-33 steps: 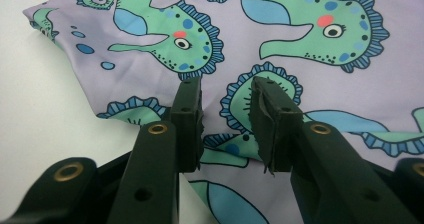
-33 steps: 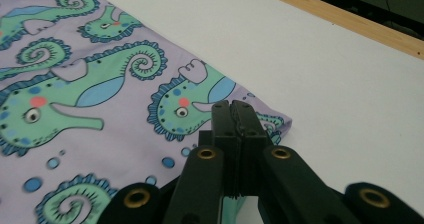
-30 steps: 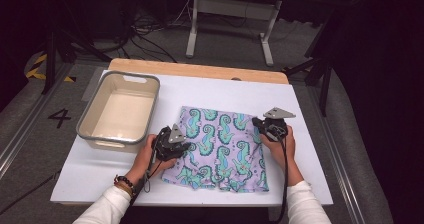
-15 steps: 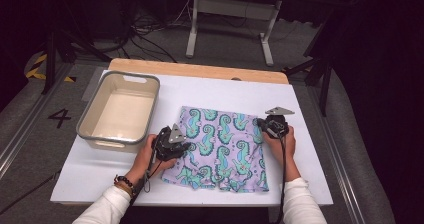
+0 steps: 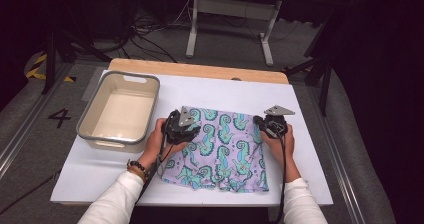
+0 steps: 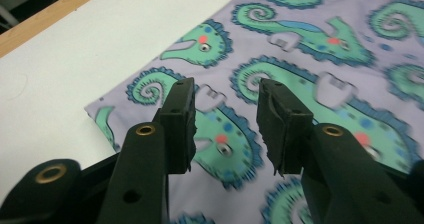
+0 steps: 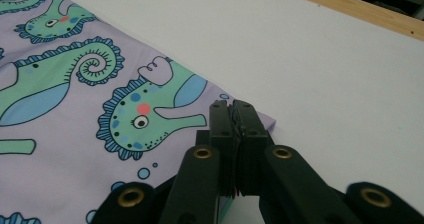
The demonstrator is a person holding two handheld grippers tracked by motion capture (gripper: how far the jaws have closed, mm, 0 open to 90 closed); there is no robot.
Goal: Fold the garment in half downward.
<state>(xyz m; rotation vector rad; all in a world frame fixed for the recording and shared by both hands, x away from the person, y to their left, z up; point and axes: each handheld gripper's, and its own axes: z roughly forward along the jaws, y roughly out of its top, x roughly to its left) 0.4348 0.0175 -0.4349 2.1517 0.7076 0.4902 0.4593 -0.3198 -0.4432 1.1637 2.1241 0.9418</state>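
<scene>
A lilac cloth (image 5: 220,149) printed with green seahorses lies flat on the white table top (image 5: 225,89). My left gripper (image 5: 184,123) hovers over the cloth's far left part (image 6: 300,44). Its jaws have just been opening, and the left gripper (image 6: 225,91) now stands open with a clear gap and nothing pinched. My right gripper (image 5: 270,123) sits at the cloth's far right corner (image 7: 75,99). There the right gripper (image 7: 232,106) has its jaws pressed together, and the cloth's edge appears caught between them.
A grey-rimmed tub (image 5: 82,129), with nothing inside, stands on the table left of the cloth. A wooden strip (image 5: 200,70) runs along the table's far edge. Metal stand legs (image 5: 192,31) and cables are on the floor beyond.
My left hand has moved away from the person and slightly right, from the cloth's left edge to its far left part. The right hand has stayed almost still.
</scene>
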